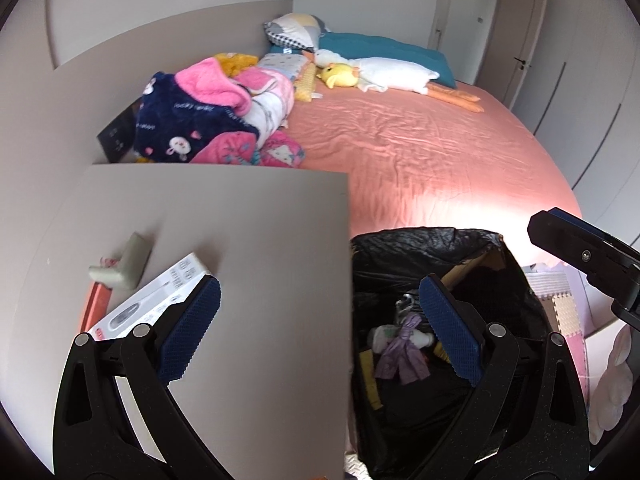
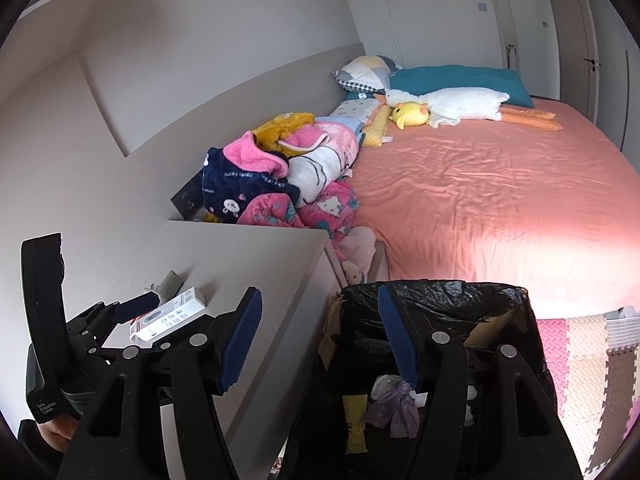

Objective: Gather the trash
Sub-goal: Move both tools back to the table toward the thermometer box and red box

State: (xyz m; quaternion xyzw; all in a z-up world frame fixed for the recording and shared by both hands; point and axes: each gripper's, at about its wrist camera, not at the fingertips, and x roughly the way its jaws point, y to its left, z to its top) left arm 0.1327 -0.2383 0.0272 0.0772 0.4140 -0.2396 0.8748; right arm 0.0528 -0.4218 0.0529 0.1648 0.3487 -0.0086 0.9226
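1. Hovering wide open and empty, the left claw (image 1: 320, 328) is straddling the table (image 1: 260, 280) edge and trash bin (image 1: 512, 280).
2. Gaping wide over the bin, the right claw (image 2: 320, 336) is gripping nothing.
3. Sitting on the table, the white box (image 1: 152, 300) is touching the left claw's finger.

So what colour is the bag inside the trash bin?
Black. The trash bag shows best in the right wrist view.

A bed (image 2: 480, 208) covered with a salmon-pink sheet is seen, with a heap of pink and navy blankets (image 2: 276, 184) piled at its near side. A white goose plush (image 2: 452, 106) and a yellow duck plush (image 2: 408, 115) are laid before a teal pillow (image 2: 460, 76). Foam floor mats (image 2: 580, 360) are seen beside the bed.
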